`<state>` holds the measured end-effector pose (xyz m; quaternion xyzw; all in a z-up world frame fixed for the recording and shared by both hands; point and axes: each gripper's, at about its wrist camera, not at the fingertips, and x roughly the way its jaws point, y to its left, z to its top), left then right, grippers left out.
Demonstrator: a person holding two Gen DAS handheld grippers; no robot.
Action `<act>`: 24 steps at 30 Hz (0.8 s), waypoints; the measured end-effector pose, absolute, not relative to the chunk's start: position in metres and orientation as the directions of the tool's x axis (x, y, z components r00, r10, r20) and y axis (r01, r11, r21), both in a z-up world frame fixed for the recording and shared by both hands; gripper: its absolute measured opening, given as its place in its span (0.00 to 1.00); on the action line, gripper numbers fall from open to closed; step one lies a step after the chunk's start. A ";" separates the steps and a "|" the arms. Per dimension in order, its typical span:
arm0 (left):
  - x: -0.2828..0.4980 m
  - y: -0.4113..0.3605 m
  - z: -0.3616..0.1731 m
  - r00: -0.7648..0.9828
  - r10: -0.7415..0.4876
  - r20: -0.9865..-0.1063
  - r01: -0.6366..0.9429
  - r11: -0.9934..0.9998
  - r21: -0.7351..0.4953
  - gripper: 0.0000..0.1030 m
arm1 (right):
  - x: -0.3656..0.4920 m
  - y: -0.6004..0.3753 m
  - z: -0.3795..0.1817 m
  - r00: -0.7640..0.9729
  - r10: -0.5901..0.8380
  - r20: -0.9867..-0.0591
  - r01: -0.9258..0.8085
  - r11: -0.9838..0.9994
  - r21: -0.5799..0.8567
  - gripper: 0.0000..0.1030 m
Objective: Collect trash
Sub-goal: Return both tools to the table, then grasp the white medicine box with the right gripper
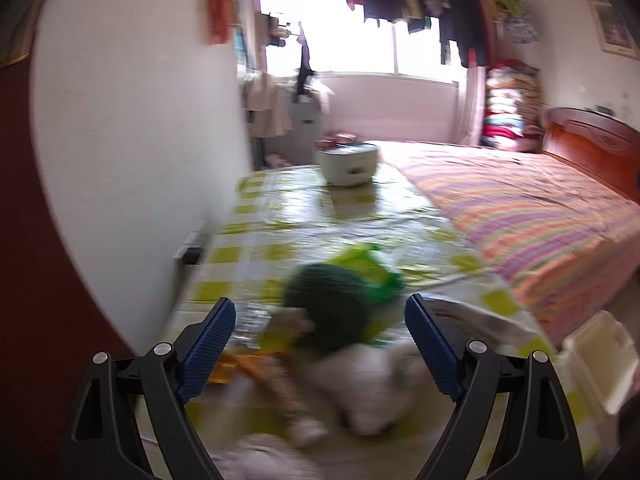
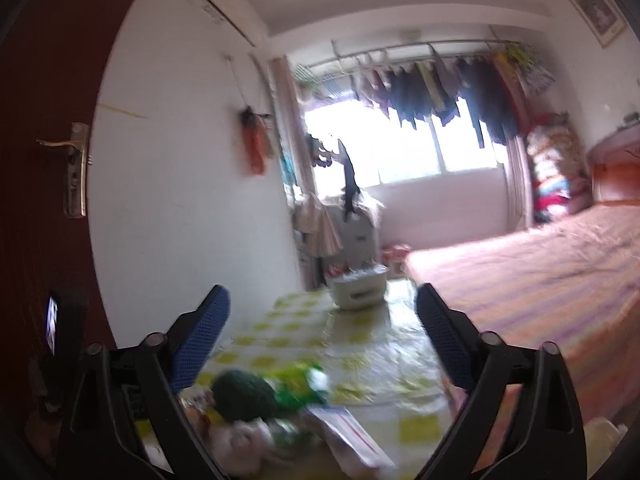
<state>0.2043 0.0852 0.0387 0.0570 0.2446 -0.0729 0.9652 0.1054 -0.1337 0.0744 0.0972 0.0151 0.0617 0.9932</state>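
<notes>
Roughly centred low in both views: a heap of trash [image 1: 320, 344] on a table with a yellow-checked cloth [image 1: 280, 216]. Both pictures blurred.

Left gripper [image 1: 318, 350]: jaws wide apart, nothing between the pads; the heap sits in the gap beyond them. Heap includes a dark green round lump [image 1: 326, 304], a bright green wrapper [image 1: 372, 272] behind it, white crumpled stuff [image 1: 372, 392] in front, an orange strip [image 1: 260, 372] at lower left (details too smeared to name).

Right gripper [image 2: 324, 344]: jaws spread wide, holding nothing. Same heap shows at lower left of this view, dark green lump [image 2: 244, 396] near the left finger [image 2: 200, 340]; a flat white packet [image 2: 348, 432] lies just right of it.

Far end of the table, upper centre: a white tub [image 1: 346, 162]. Striped bed [image 1: 540, 216] fills the right side. Clothes hang [image 1: 420, 0] across a bright window [image 1: 360, 44] at top.
</notes>
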 end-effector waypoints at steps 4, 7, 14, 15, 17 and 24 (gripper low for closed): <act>0.218 0.122 0.031 0.870 -0.030 -0.492 0.073 0.995 0.068 0.82 | 0.163 -0.110 0.057 0.924 0.313 -0.217 -0.252 0.930 0.269 0.94; 0.225 0.143 0.020 0.858 0.016 -0.513 0.025 0.997 0.074 0.82 | 0.181 -0.090 0.026 0.885 0.335 -0.324 -0.278 0.938 0.208 0.94; 0.231 0.167 0.002 0.834 0.080 -0.545 -0.017 0.993 0.119 0.82 | 0.193 -0.096 -0.016 0.837 0.254 -0.484 -0.227 0.967 0.114 0.93; 0.232 0.169 0.001 0.831 0.072 -0.551 -0.012 0.994 0.111 0.82 | 0.198 -0.099 -0.020 0.829 0.236 -0.507 -0.210 0.972 0.108 0.93; 0.232 0.170 0.000 0.827 0.056 -0.560 -0.001 0.995 0.098 0.82 | 0.207 -0.110 -0.028 0.813 0.220 -0.540 -0.186 0.976 0.117 0.93; 0.231 0.161 -0.001 0.823 0.046 -0.567 0.022 0.993 0.112 0.82 | 0.249 -0.105 -0.066 0.689 0.187 -0.700 -0.219 0.975 0.045 0.59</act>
